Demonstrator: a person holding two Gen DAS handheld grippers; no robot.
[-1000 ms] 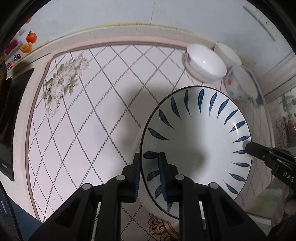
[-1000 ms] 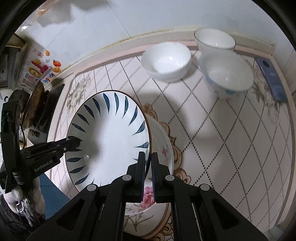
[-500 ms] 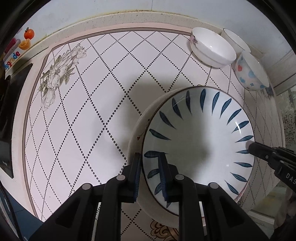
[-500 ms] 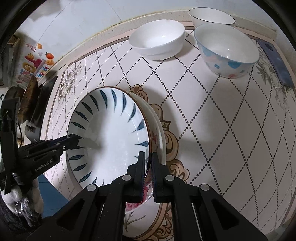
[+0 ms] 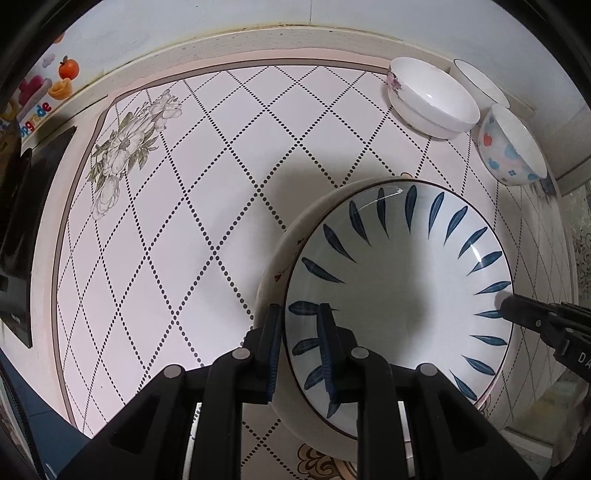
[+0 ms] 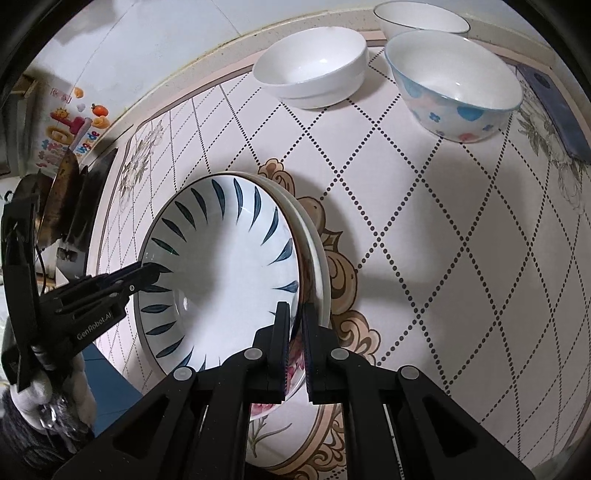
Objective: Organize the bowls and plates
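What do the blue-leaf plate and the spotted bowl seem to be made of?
Blue-leaf plate: probably glazed ceramic; glossy white, painted strokes, light glints on its rim. Spotted bowl: likely the same, smooth and shiny with printed blue and pink marks, though melamine can't be excluded.

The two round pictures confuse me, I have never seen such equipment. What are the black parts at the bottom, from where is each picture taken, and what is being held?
There is no robot arm. A person holds a two-finger gripper in each hand, and a fisheye camera on each gripper looks forward along its fingers, so the pictures are round.

One picture comes from the left gripper, the other from the right gripper. Each also sees the other gripper at its side.

Both pinch opposite rims of the blue-leaf plate, which sits over a floral plate beneath. I cannot tell whether it already rests on it.

On the patterned tablecloth, three bowls stand near the wall: a wide white bowl, a spotted bowl and a plain bowl behind.
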